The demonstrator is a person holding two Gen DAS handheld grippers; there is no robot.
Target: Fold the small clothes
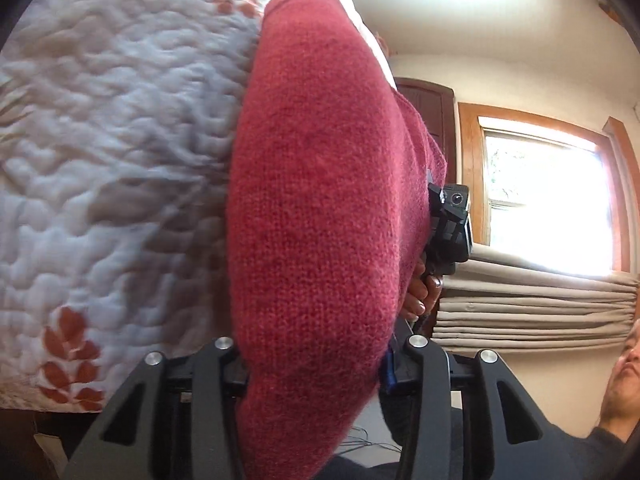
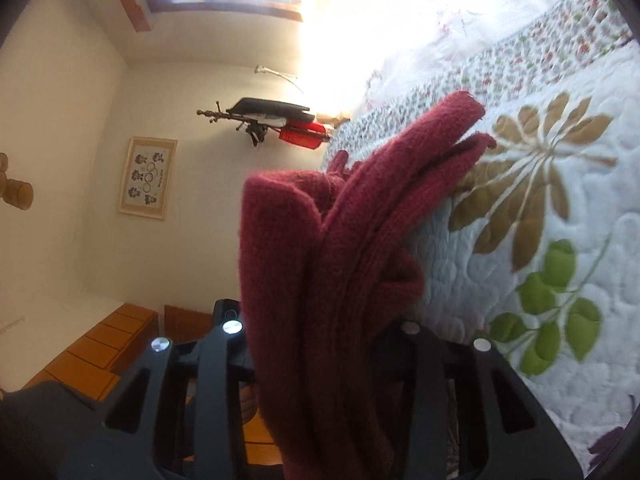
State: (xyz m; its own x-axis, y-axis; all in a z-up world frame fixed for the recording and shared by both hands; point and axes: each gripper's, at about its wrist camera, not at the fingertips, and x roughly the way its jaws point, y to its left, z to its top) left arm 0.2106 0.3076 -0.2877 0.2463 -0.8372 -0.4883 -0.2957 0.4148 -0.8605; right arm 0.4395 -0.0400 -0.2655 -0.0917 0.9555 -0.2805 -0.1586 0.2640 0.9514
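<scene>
Sweater (image 1: 320,208) clamped in left gripper (image 1: 316,364) and right gripper (image 2: 320,344); long axis stretched ahead of both, quilt (image 2: 560,208) just beyond.

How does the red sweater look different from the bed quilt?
The red sweater is one plain colour, while the quilt is white with leaf prints. The sweater is fuzzy knit and the quilt is puffy and stitched. The sweater is held by the left gripper and right gripper; the quilt lies spread out. Both are soft cloth.
</scene>
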